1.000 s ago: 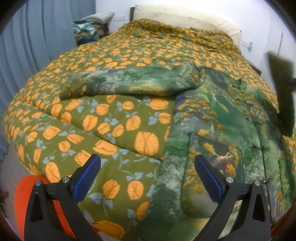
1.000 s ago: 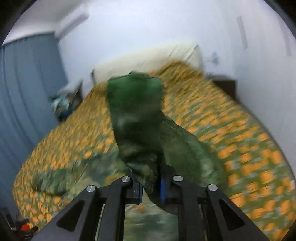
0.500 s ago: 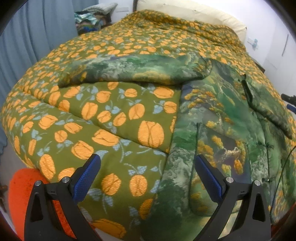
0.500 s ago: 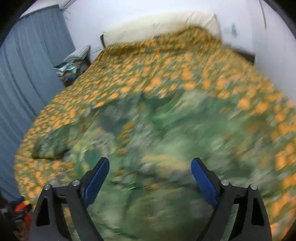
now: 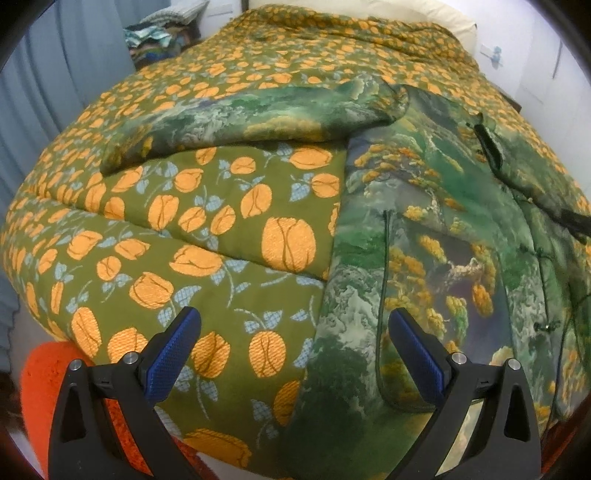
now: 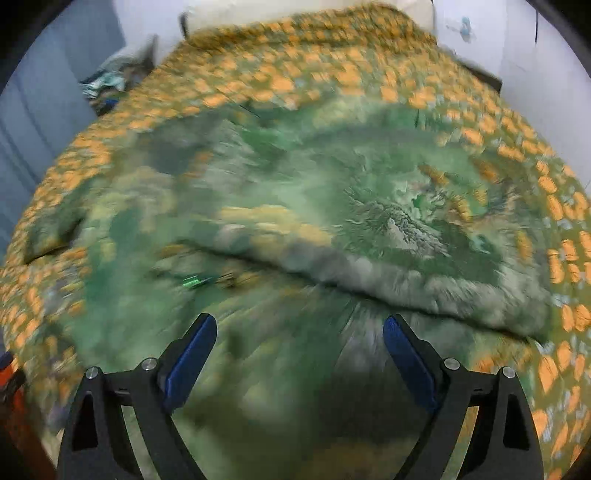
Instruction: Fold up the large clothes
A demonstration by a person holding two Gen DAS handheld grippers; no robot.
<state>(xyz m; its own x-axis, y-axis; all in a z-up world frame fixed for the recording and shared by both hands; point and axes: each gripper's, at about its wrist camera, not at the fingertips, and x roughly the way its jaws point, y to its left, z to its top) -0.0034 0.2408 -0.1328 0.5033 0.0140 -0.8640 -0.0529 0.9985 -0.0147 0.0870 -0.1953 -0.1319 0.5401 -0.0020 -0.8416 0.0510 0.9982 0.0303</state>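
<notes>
A large green jacket with a landscape print (image 5: 436, 229) lies spread on the bed. Its left sleeve (image 5: 258, 118) stretches out to the left. Its right sleeve (image 6: 388, 236) lies folded across the body. My left gripper (image 5: 291, 354) is open and empty, hovering over the jacket's left edge near the foot of the bed. My right gripper (image 6: 299, 354) is open and empty just above the jacket's lower part (image 6: 277, 369). The right wrist view is blurred.
The bed carries an olive quilt with orange flowers (image 5: 207, 236). A cream pillow (image 5: 417, 14) lies at the head. Blue curtains (image 5: 55, 66) hang on the left beside a pile of clothes (image 5: 159, 33). An orange object (image 5: 40, 387) sits below the bed's front left corner.
My right gripper opened and let go of the right sleeve, which now lies across the jacket body. It then dropped lower toward the jacket. My left gripper moved slightly closer.
</notes>
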